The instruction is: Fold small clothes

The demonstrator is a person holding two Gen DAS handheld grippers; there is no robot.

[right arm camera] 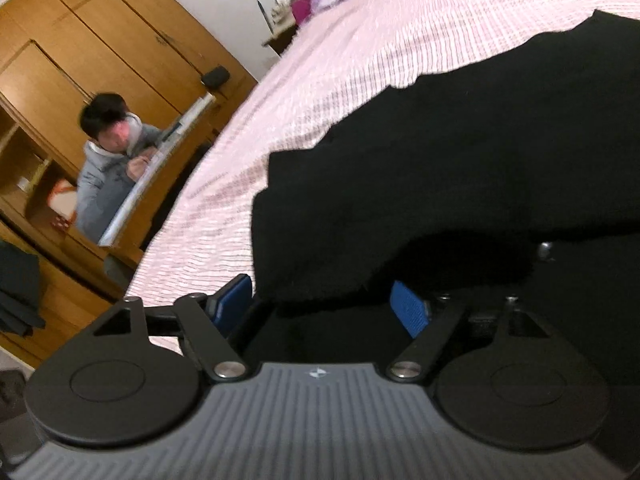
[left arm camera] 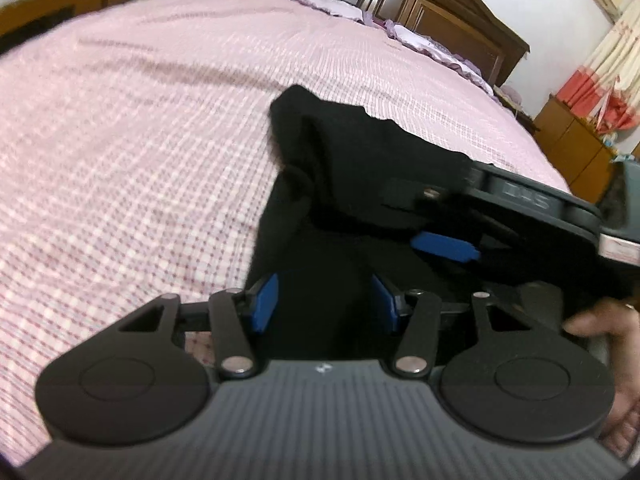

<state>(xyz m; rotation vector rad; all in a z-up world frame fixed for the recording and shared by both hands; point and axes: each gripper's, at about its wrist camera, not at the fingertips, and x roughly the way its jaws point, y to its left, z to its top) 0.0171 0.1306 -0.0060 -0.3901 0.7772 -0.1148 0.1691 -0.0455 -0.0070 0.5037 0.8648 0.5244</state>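
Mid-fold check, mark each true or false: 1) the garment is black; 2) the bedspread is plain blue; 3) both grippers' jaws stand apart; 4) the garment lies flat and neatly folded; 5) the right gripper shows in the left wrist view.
1) The garment is black: true.
2) The bedspread is plain blue: false, it is pink and white check.
3) Both grippers' jaws stand apart: true, with black cloth between the blue pads of the left gripper and of the right gripper.
4) The garment lies flat and neatly folded: false, it is bunched and draped over the grippers.
5) The right gripper shows in the left wrist view: true, it enters from the right edge.
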